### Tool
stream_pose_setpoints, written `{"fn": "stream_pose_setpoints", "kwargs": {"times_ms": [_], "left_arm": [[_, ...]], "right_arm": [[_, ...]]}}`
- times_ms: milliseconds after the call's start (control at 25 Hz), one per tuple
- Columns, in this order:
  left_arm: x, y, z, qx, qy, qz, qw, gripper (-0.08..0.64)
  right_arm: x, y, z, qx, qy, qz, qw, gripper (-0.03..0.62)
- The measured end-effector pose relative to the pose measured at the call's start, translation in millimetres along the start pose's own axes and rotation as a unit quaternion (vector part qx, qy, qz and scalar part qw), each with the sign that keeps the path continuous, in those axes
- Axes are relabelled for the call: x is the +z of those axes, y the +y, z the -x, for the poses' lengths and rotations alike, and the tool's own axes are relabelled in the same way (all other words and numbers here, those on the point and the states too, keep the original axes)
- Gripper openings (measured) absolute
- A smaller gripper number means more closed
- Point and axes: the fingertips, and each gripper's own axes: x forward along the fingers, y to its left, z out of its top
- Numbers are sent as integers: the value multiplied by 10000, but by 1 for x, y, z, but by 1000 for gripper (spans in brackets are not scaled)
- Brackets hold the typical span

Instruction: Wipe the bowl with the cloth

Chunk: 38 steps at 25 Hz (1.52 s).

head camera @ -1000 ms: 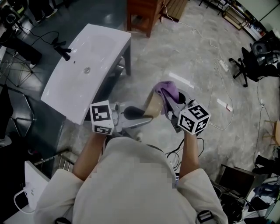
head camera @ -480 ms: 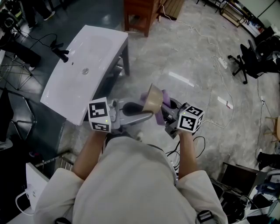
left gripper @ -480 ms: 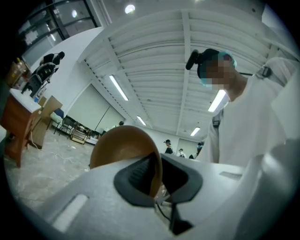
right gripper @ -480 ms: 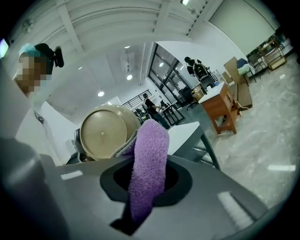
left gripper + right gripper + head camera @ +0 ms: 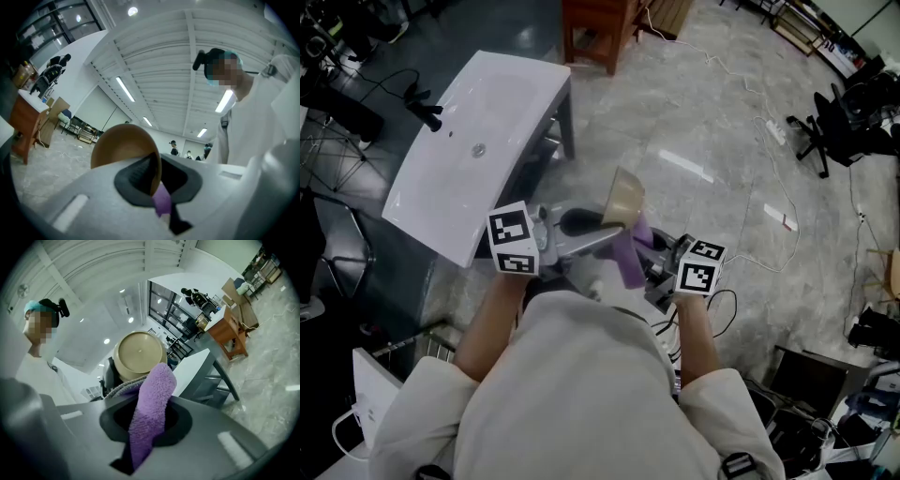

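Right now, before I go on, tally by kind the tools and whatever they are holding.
Bowl: 1, a tan bowl
Cloth: 1, a purple cloth
Tools: 2, the left tool, its jaws closing on the bowl's rim, and the right tool, clamped on the cloth
Total: 4

head view steeply down, gripper views close, upward, sharing bowl
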Motion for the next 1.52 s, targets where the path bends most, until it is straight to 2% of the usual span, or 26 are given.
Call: {"fn": "stream_pose_setpoints", "kwargs": {"times_ms": [200, 280, 560, 680, 800, 960, 1200, 1320, 1520], "left_arm": [[-12, 19, 0, 382, 205, 9, 9991, 10], [-20, 22, 0, 416, 323, 63, 9986, 9], [-29, 24, 1, 309, 375, 251, 9985, 9], [-30, 22, 0, 294, 387, 252, 9985, 9], [-31, 21, 0, 253, 356, 276, 9987, 9], [-43, 24, 3, 314, 686, 175, 9970, 9], [-48, 19, -4, 286, 694, 202, 9970, 9], [-46, 16, -4, 291, 735, 159, 9967, 9], [-47, 11, 1, 218, 1011, -10, 9946, 9]], "right_arm": [[6, 22, 6, 523, -386, -355, 9973, 49], [10, 29, 9, 595, -477, -343, 9965, 49], [21, 32, 22, 42, -299, 384, 9988, 49], [29, 37, 29, -213, -183, 905, 9955, 49], [35, 45, 31, -261, -76, 1262, 9916, 49], [52, 57, 30, -356, -210, 1681, 9849, 49], [69, 52, 19, -1112, 50, 2573, 9599, 49], [75, 46, 15, -1610, 93, 2999, 9402, 49], [91, 34, 9, -2126, -23, 3477, 9132, 49]]}}
